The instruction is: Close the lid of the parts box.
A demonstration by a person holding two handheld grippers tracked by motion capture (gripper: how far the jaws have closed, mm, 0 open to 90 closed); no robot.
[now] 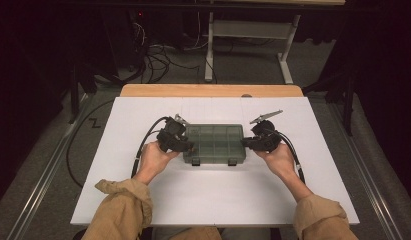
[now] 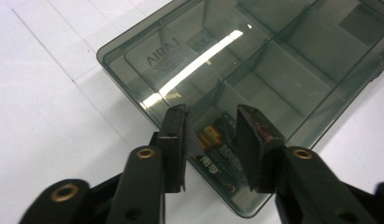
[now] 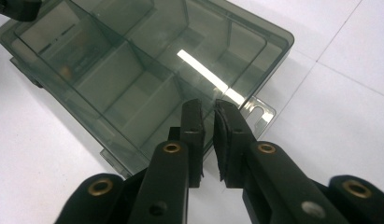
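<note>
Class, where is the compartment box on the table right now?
In the high view, the compartment box lies mid-table on the white board, between the left gripper and right gripper.

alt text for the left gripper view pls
The left gripper, its two black jaws apart, sits at the near corner of a smoky see-through organiser box on a white table. The box lid is closed, dividers show through it, and a small battery-like item lies in the compartment between the jaws.
</note>
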